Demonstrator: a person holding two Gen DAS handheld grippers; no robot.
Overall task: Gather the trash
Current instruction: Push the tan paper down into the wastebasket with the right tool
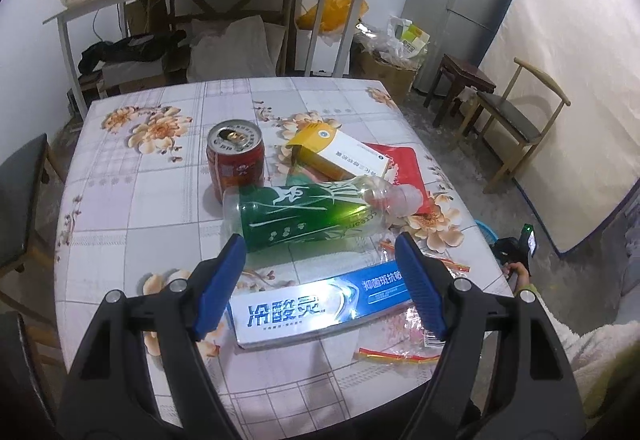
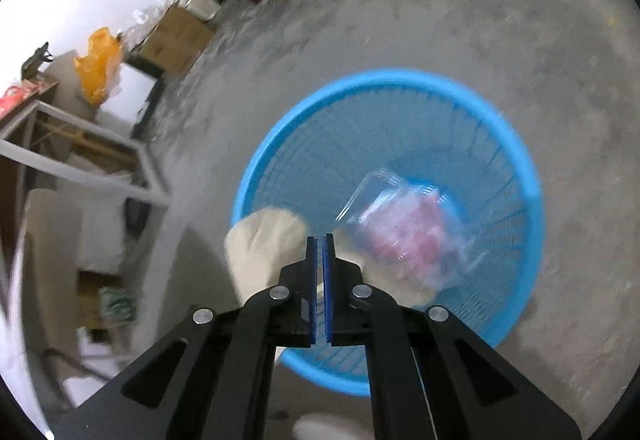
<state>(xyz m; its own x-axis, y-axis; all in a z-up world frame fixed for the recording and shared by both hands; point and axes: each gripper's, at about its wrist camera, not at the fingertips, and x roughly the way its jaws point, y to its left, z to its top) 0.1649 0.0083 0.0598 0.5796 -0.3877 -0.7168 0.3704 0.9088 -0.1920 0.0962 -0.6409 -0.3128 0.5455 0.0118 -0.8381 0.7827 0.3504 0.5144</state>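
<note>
The left gripper (image 1: pixel 320 272) is held above the table (image 1: pixel 132 208), its jaws spread wide and empty, with a toothpaste box (image 1: pixel 312 310) seen between them. Beyond lie a green bottle (image 1: pixel 308 212), a red can (image 1: pixel 236 160) and a yellow box (image 1: pixel 340 154). The right gripper (image 2: pixel 320 240) is held over the blue basket (image 2: pixel 516 144), jaws pressed together with nothing between them. A clear wrapper (image 2: pixel 408 232) lies inside the basket.

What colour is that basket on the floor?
Bright blue. The basket shows best in the right wrist view, with clear plastic packaging inside.
</note>
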